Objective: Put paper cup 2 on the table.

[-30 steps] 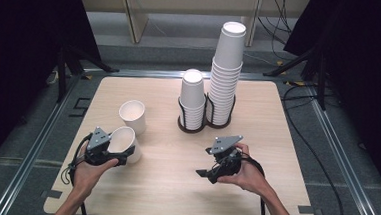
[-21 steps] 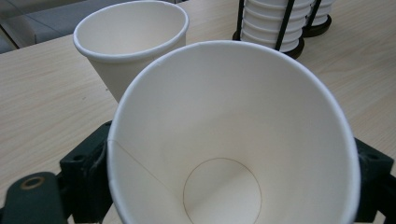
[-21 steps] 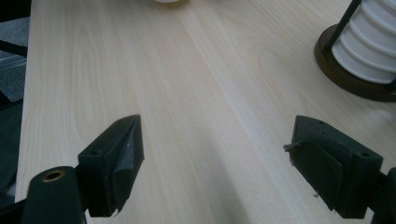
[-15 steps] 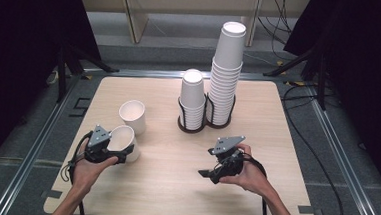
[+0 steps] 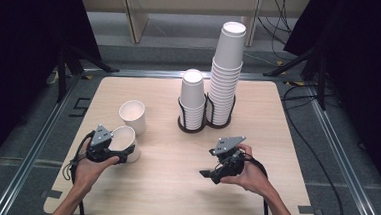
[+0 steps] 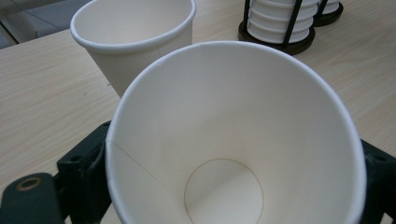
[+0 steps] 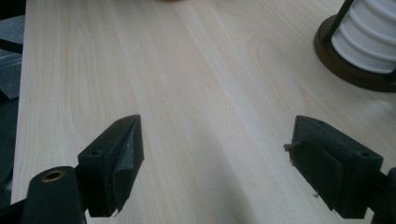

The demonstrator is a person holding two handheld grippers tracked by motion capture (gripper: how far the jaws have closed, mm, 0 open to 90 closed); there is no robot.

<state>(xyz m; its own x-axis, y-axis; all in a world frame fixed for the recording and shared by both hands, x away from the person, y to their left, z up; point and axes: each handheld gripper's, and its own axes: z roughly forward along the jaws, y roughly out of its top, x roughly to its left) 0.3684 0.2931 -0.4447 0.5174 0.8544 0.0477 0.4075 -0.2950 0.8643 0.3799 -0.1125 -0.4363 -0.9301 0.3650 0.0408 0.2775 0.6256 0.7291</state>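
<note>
1. Left gripper has a white paper cup between its jaws, which have just been opening; whether they still pinch it, I cannot tell.
2. That cup stands at the table's eight o'clock; a second cup stands just beyond.
3. Right gripper is spread wide above bare wood.
4. No writing shows on either cup.

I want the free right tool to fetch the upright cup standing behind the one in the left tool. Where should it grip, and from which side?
Grip the upright cup by its side wall just below the rolled rim, jaws straddling it, coming level from its right. It stands open end up and tapers downward, and that side faces bare table; the held cup and left tool crowd its near side.
</note>
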